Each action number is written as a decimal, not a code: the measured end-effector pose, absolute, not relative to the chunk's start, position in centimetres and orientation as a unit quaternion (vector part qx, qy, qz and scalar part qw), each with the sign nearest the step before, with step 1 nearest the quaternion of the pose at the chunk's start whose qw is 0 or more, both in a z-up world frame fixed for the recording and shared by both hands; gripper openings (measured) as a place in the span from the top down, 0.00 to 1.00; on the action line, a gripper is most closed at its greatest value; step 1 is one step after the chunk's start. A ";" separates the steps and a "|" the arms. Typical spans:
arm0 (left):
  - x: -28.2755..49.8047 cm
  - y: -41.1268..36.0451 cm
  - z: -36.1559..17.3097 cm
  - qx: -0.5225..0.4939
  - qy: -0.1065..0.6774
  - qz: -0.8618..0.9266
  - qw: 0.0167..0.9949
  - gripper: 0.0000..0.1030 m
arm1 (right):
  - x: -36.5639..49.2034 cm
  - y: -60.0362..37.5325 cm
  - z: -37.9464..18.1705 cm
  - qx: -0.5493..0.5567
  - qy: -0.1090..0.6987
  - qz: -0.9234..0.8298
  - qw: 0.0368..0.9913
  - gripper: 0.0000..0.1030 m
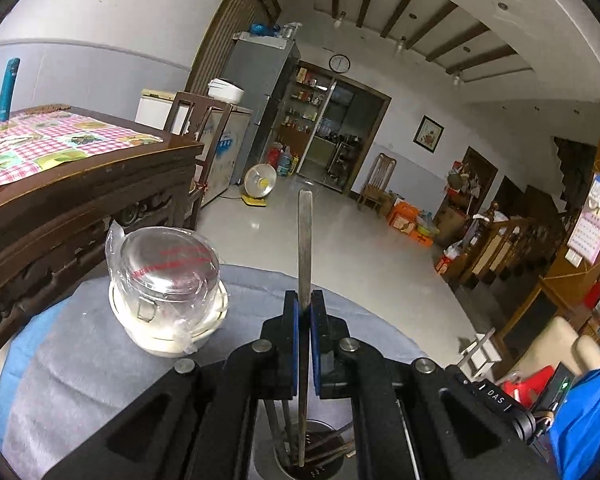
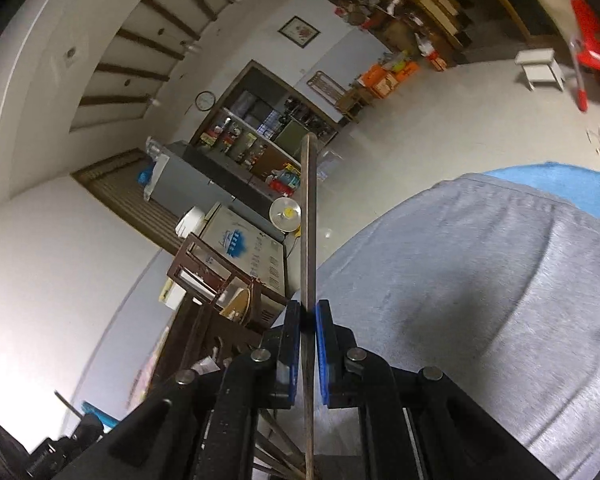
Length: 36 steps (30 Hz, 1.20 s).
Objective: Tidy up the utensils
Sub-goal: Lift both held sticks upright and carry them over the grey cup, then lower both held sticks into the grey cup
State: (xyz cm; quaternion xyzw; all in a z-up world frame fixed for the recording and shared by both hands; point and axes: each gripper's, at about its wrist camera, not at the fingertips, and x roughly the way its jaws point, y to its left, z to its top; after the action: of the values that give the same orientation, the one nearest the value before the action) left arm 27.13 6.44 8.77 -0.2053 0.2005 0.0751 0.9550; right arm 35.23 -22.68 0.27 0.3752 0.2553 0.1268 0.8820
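Left gripper [image 1: 305,308] clamped on a flat grey metal chopstick [image 1: 305,240] above a steel utensil cup [image 1: 316,460], right gripper [image 2: 308,316] pinching a thin brown wooden chopstick [image 2: 309,220], clear glass lidded jar [image 1: 168,276] near grey cloth's far edge [image 1: 80,368].

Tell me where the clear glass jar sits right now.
Left wrist view, left of centre: the clear glass jar rests on the grey cloth, beside the dark wooden table.
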 end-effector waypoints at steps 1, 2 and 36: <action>27.2 6.4 8.5 -0.203 0.202 0.074 0.955 0.95 | 35.3 -22.3 0.2 0.369 0.256 0.130 0.884 0.91; 27.3 6.4 8.2 -0.201 0.204 0.073 0.955 0.95 | 35.2 -22.0 0.2 0.361 0.255 0.131 0.887 0.91; 26.7 4.1 4.6 -0.133 0.246 0.051 0.959 0.94 | 28.0 -13.5 -1.4 0.123 0.247 0.193 0.942 0.91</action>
State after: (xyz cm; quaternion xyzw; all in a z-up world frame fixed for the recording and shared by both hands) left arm 26.71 4.06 4.64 -0.1328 0.2456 0.0514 0.9589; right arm 27.98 -13.53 -1.43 0.1231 0.2474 0.1926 0.9416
